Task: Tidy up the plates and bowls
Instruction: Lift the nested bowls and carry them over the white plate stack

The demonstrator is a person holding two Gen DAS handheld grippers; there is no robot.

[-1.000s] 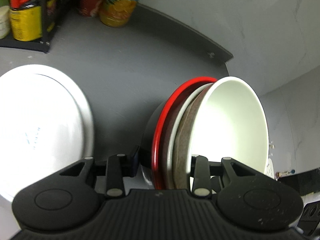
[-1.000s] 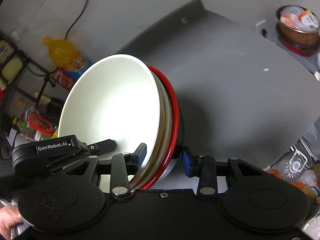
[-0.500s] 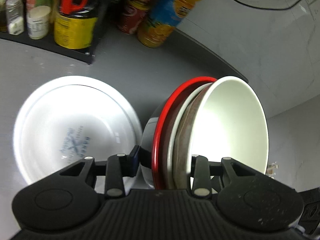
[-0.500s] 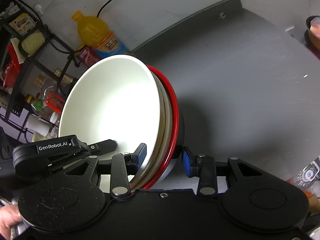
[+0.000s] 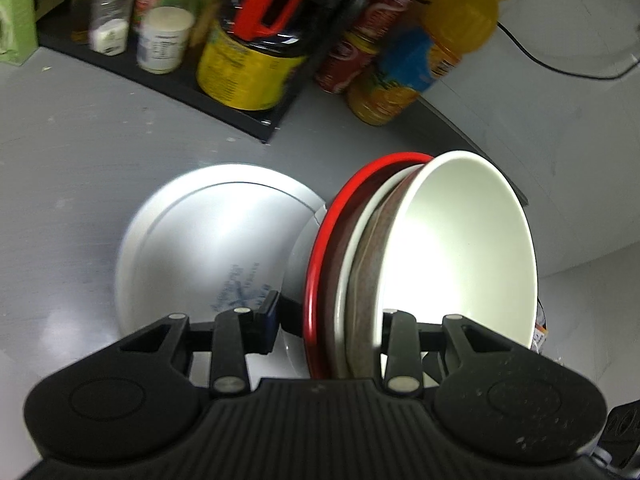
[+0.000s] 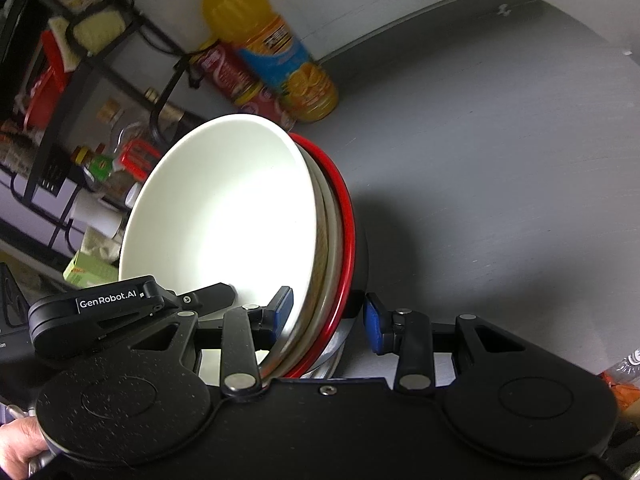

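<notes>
A stack of nested bowls hangs tilted on edge above the grey counter (image 5: pixel 60 152). A white bowl (image 5: pixel 460 248) sits innermost, a brown-grey one behind it, and a black bowl with a red rim (image 5: pixel 320 248) outermost. My left gripper (image 5: pixel 332 332) is shut on the stack's rim, one finger inside the white bowl. From the other side my right gripper (image 6: pixel 328 318) is shut on the same stack (image 6: pixel 224 216), blue pads on either face. A large white plate (image 5: pixel 200 248) lies flat on the counter just left of the stack.
Behind the plate, a black rack (image 5: pixel 160 76) holds spice jars and a yellow-labelled jug (image 5: pixel 248 68). Red cans (image 5: pixel 352 56) and an orange juice bottle (image 5: pixel 432 52) stand by the wall. A hand (image 6: pixel 16 448) grips the tool at lower left.
Both grippers have carried the stack across the counter toward the rack. The white plate has come from the left edge to beside the stack, and the bottles now loom closer. Grips unchanged.
</notes>
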